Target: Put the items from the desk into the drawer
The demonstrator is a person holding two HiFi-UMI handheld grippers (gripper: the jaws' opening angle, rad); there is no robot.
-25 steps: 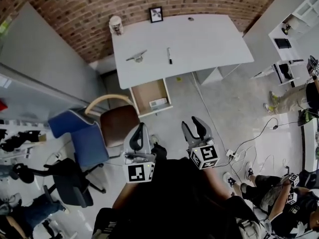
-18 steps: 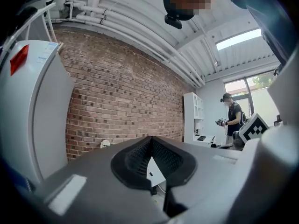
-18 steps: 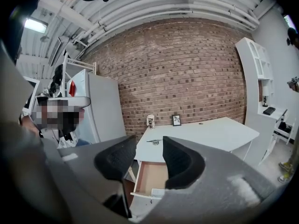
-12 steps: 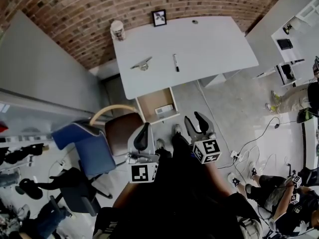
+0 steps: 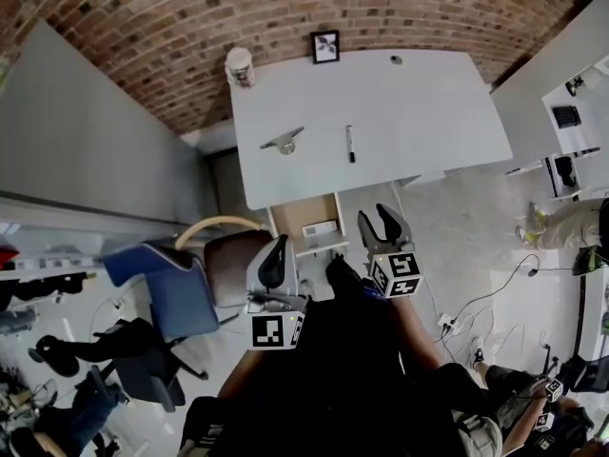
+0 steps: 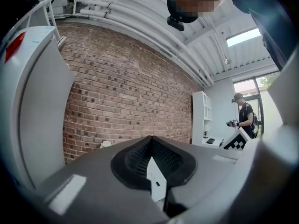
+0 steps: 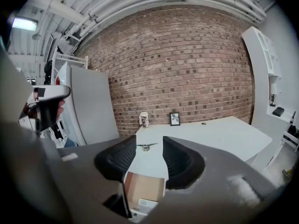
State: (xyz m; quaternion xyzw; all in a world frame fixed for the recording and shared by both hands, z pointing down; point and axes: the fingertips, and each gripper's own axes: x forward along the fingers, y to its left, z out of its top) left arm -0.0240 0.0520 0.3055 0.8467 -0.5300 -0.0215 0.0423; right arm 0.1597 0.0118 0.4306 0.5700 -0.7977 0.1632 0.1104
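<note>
A white desk (image 5: 419, 112) stands against the brick wall. On it are a black marker (image 5: 350, 144), a small metal figure (image 5: 284, 141), a cup (image 5: 240, 65) and a framed picture (image 5: 324, 46). Below its front edge a wooden drawer (image 5: 303, 213) is pulled out, with a white box (image 5: 321, 228) inside. My left gripper (image 5: 274, 263) is shut and holds nothing, hovering over the floor short of the drawer. My right gripper (image 5: 379, 225) is open and empty, just right of the drawer. In the right gripper view the metal figure (image 7: 146, 146) and the drawer (image 7: 145, 186) show between the jaws.
A brown chair with a curved wooden back (image 5: 226, 248) stands left of the drawer, with a blue chair (image 5: 157, 276) beyond it. A grey partition (image 5: 86, 141) runs along the left. Cables (image 5: 495, 284) lie on the floor at the right, near white shelving (image 5: 571, 122).
Both grippers and the head camera have moved forward toward the desk; the drawer now lies just ahead of the jaws. The jaws themselves have not changed.
</note>
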